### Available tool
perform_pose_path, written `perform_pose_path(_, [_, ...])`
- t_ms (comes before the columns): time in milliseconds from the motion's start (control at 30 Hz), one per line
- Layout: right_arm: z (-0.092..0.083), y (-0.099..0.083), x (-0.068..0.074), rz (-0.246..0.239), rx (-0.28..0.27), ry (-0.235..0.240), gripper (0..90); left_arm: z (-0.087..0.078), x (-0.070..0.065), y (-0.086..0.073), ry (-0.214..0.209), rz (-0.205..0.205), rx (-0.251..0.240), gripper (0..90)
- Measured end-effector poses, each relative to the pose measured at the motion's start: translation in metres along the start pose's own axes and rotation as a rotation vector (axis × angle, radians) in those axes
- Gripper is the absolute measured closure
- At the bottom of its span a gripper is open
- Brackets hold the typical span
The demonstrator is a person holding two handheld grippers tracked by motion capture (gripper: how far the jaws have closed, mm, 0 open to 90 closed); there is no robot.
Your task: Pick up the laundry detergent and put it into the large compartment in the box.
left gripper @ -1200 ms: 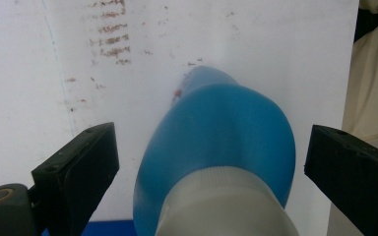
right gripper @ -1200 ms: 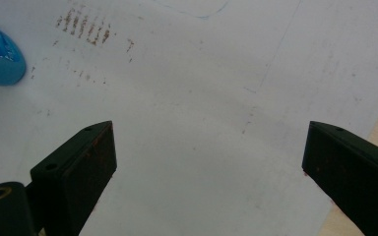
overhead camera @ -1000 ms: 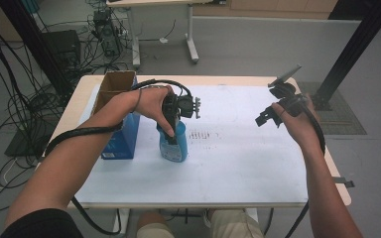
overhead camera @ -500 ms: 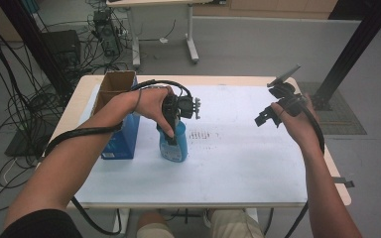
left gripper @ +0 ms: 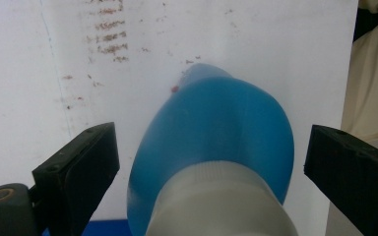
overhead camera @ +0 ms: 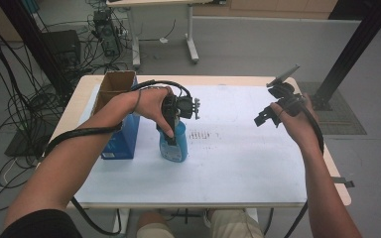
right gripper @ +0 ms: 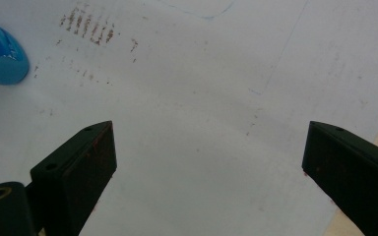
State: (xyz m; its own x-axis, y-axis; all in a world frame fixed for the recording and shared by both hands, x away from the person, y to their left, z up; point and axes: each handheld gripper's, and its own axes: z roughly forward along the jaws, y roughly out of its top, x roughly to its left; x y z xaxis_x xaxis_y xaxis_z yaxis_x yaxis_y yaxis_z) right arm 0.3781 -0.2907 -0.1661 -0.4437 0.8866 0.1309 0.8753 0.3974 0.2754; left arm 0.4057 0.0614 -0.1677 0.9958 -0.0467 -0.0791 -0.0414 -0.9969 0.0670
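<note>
Both grippers gape: the left gripper (overhead camera: pixel 171 136) straddles the bottle (left gripper: pixel 216 157) unclamped, ready to close on its neck, while the right gripper (overhead camera: pixel 268 116) waits well apart.

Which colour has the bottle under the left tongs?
The bottle is blue with a white neck, best seen in the left gripper view.

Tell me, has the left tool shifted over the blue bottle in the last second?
No. The left tool stays over the blue bottle, beside the blue box.
</note>
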Motion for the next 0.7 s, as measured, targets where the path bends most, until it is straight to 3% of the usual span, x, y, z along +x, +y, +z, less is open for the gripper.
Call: perform_pose_path(700, [-0.0006,0.0010,0.0000,0.001,0.002,0.000,6.4,0.0028,-0.0003,0.0006,0.002,0.016,0.003,10.2])
